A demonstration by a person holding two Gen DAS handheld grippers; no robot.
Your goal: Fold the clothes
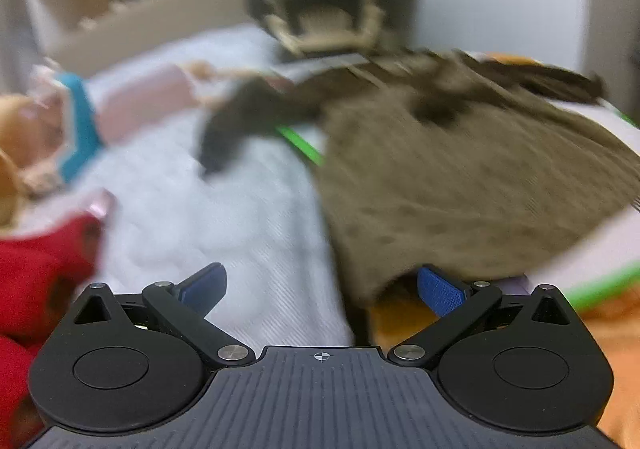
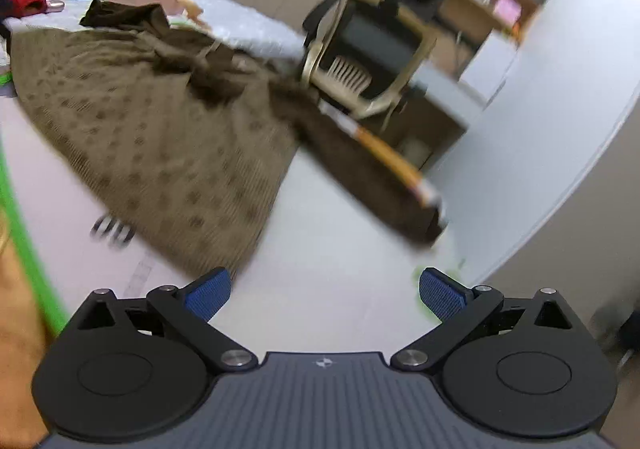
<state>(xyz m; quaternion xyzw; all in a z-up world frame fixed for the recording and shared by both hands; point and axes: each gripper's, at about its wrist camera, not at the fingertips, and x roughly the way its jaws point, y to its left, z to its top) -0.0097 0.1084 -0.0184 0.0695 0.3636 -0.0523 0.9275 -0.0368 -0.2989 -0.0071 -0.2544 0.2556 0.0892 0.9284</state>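
Note:
An olive-brown dotted garment (image 1: 460,169) with dark brown sleeves lies spread on a white surface; in the right wrist view the same garment (image 2: 160,129) fans out at left centre, one dark sleeve (image 2: 368,177) stretching right. My left gripper (image 1: 322,287) is open, its blue pads wide apart, with the garment's lower hem just ahead of the right pad (image 1: 440,291). My right gripper (image 2: 324,289) is open too, over bare white surface just beyond the hem corner, nothing between its fingers. Both views are motion-blurred.
A white quilted bed cover (image 1: 208,209) lies at left, with red cloth (image 1: 36,265), a pink box (image 1: 148,101) and a teal item (image 1: 80,121). Orange fabric (image 1: 616,337) shows at lower right. A beige chair (image 2: 372,61) stands beyond the bed. A green band (image 2: 28,245) edges the white surface.

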